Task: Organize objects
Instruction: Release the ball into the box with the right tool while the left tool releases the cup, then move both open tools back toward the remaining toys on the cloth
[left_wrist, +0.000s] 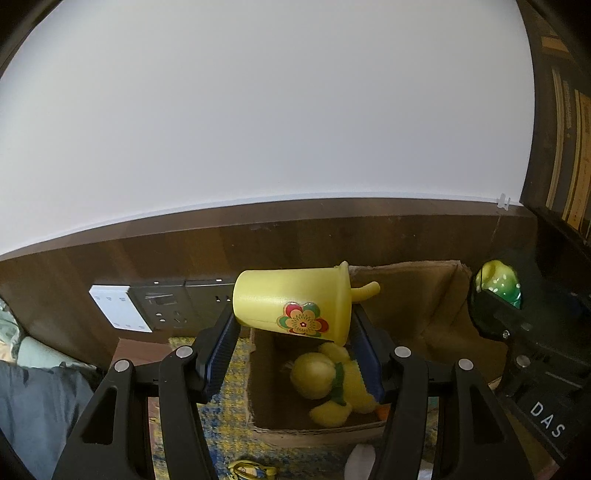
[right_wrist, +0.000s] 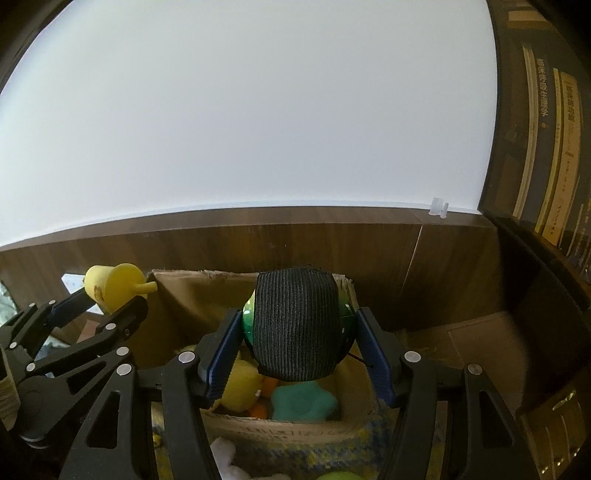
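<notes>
Left wrist view: "DAS" lettering marks right tool beside flower-printed yellow cup.

1 yellow cup, 1 green ball, 1 cardboard box, 1 yellow plush duck, 1 teal plush

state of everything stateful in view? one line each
left gripper: shut on yellow cup
yellow cup: on its side, held above the box
right gripper: shut on green ball
green ball: held above the box, black knit cover
cardboard box: open, plush toys inside
</notes>
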